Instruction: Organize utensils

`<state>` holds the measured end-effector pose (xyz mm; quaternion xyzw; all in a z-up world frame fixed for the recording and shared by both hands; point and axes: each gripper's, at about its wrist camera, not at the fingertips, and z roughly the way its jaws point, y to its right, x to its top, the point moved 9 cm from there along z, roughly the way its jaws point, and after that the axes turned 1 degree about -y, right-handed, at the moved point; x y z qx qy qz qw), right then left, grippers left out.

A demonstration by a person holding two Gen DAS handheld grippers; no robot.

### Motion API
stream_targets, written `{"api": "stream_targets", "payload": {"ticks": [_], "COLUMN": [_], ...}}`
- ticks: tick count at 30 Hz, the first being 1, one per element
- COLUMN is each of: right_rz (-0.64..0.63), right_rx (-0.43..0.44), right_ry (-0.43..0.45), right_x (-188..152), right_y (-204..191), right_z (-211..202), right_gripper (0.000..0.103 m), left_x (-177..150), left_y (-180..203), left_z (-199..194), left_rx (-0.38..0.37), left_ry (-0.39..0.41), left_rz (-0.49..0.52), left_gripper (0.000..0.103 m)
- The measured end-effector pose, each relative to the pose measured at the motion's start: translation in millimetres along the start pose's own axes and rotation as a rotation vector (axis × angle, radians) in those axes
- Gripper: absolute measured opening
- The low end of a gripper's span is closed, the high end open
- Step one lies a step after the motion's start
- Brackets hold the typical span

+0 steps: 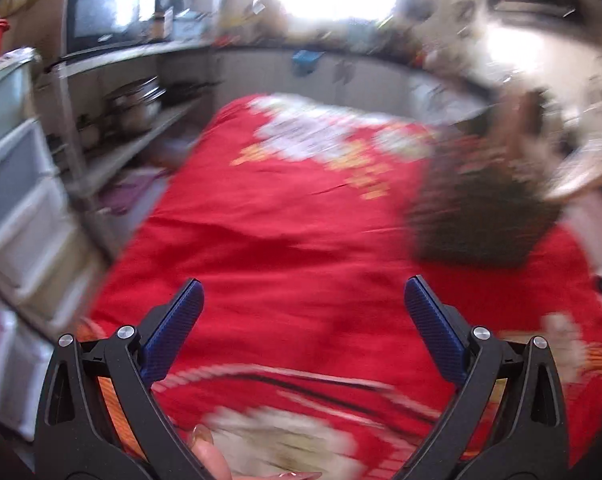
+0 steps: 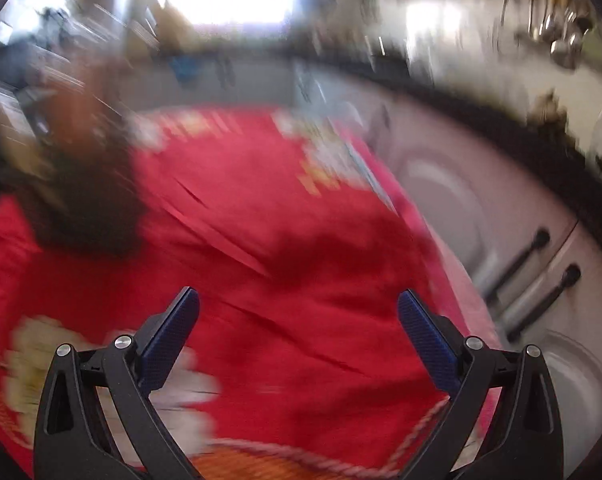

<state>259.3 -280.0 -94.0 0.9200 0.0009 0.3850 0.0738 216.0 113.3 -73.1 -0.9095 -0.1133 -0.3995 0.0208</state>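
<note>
left gripper (image 1: 303,294) with jaws apart and empty above red patterned cloth (image 1: 285,216), blurred dark basket (image 1: 481,216) far right on cloth, right gripper (image 2: 299,306) jaws likewise apart, same basket (image 2: 81,200) at left, no utensils discernible through blur

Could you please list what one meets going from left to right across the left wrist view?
Plastic drawers → metal shelf with pots → red cloth → dark basket, blurred.
</note>
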Motion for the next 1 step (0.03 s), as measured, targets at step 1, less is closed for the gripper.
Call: {"api": "stream_targets", "payload": {"ticks": [1], "right_rz": [-0.003], "right_rx": [-0.032], "right_ry": [-0.044], "right_x": [-1.5], "right_y": [10.5], "right_z": [15.0], "right_gripper": [0.097], "left_x": [-0.9], "left_y": [-10.3], "left_z": [14.7], "left_rx": [0.023], "left_ry": [-0.033], "left_rz": [-0.015], "left_gripper": [0.092]}}
